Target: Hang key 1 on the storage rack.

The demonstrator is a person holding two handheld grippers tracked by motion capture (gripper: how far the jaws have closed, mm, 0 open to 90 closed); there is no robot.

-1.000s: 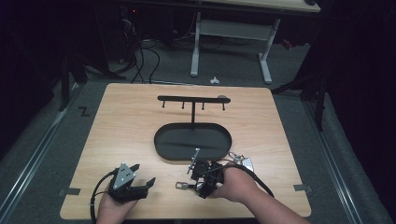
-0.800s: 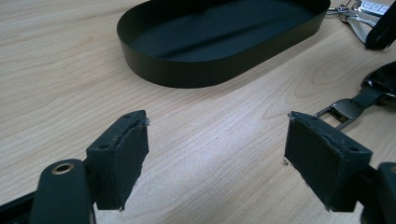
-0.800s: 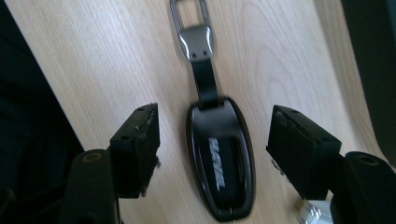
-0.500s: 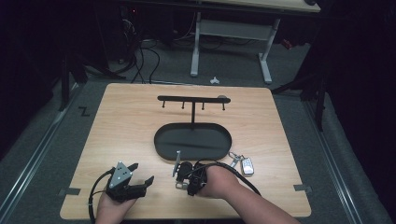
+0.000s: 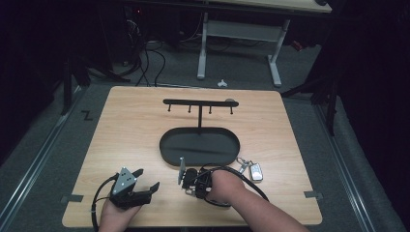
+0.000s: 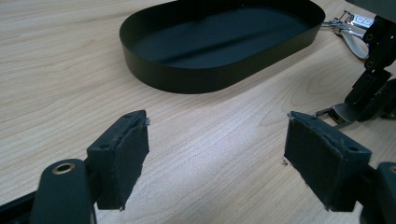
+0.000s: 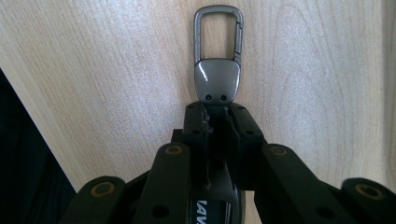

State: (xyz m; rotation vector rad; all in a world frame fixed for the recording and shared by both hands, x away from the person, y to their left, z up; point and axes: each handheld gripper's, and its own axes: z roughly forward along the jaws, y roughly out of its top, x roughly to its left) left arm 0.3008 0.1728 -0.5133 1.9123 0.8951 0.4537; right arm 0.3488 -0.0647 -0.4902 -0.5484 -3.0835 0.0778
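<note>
On a pale wooden tabletop (image 5: pixel 130 135) in a dim room, with grey floor, cables and the legs of another table beyond it, stand a black oval tray (image 5: pixel 199 146) and, behind it, a black rack with small hooks (image 5: pixel 199 103). From above, the right claw (image 5: pixel 186 178) lies low near the front edge, just in front of the tray, and a bunch of keys with a fob (image 5: pixel 251 169) rests to its right. The left claw (image 5: pixel 145 183) rests well to the left, its jaws standing wide apart with nothing between them, as its own view confirms over bare wood. Close up, the right claw's view shows what the high view leaves tiny: its jaws have just been closing and now pinch a metal key clip (image 7: pixel 218 70) flat against the wood, its carabiner loop pointing away.
</note>
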